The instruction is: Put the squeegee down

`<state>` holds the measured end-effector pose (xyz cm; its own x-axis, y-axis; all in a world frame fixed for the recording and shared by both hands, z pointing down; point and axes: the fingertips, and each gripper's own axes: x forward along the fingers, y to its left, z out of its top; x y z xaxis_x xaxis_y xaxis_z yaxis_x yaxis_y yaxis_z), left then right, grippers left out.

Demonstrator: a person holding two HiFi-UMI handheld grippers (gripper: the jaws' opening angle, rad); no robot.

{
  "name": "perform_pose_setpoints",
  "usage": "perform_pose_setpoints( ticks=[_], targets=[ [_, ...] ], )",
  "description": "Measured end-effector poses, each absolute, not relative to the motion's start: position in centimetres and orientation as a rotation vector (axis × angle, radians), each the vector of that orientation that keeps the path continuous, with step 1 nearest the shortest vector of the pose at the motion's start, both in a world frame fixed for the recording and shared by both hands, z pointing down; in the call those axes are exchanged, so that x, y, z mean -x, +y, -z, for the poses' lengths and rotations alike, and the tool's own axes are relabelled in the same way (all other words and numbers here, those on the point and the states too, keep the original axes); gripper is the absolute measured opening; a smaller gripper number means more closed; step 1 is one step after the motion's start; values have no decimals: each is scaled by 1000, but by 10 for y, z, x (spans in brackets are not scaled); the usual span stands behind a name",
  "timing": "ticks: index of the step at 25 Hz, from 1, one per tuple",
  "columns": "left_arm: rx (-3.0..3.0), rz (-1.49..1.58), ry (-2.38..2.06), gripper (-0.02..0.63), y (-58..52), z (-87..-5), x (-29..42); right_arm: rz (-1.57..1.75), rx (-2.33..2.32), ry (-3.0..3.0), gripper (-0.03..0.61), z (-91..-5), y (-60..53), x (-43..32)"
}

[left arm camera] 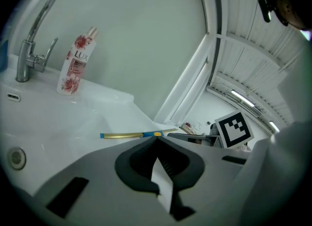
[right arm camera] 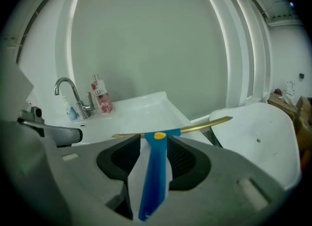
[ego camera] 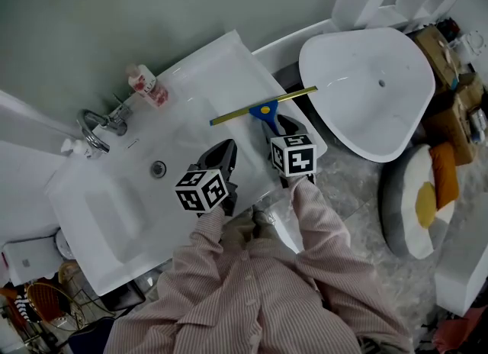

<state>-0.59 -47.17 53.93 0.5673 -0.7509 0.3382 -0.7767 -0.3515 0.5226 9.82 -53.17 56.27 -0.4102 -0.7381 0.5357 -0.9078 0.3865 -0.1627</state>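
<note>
– Right gripper view is showing the squeegee (right arm camera: 155,181), its blue handle running up the middle of the frame between the jaws of the right gripper (right arm camera: 153,142). Jaws are standing spread wide. Pads are not pressing on the handle, and a sliver of white is showing along its left side.

– So it is lying loose?

– Judging so. Head view is placing it at centre frame, gold blade slanting up to the right across the right end of the white sink counter (ego camera: 221,62). Blade tip is reaching towards the white tub (ego camera: 358,78) at upper right. Handle is pointing down-frame into the open jaws.

– And the other claw?

– Left gripper (left arm camera: 156,140) is sitting lower centre in its own view, jaws pressed together at the tips, nothing pinched. In head view it is hovering left of the squeegee, apart from it.

– Task status?

– Reading the put-down as all but done: squeegee is appearing to rest on the counter, grip let go. Whether the handle end is touching the counter I cannot tell, as the gripper is covering it. What is remaining, by my judgement, is drawing the right gripper clear without dragging the handle. Blade end is appearing to overhang the counter edge, so a nudge could be tipping it off.
</note>
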Motion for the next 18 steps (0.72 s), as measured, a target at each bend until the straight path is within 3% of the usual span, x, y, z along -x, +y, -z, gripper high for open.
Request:
perform_pose_setpoints(
  ticks=[10, 18],
  targets=[
    [-2309, -30, -1249, 2, -455, -494, 0, -513, -1393, -2414, 36, -517, -501, -97],
    [-2426, -25, -1274, 2, -443, -459, 0, -513, -1398, -2569, 6, -476, -476, -99]
  ],
)
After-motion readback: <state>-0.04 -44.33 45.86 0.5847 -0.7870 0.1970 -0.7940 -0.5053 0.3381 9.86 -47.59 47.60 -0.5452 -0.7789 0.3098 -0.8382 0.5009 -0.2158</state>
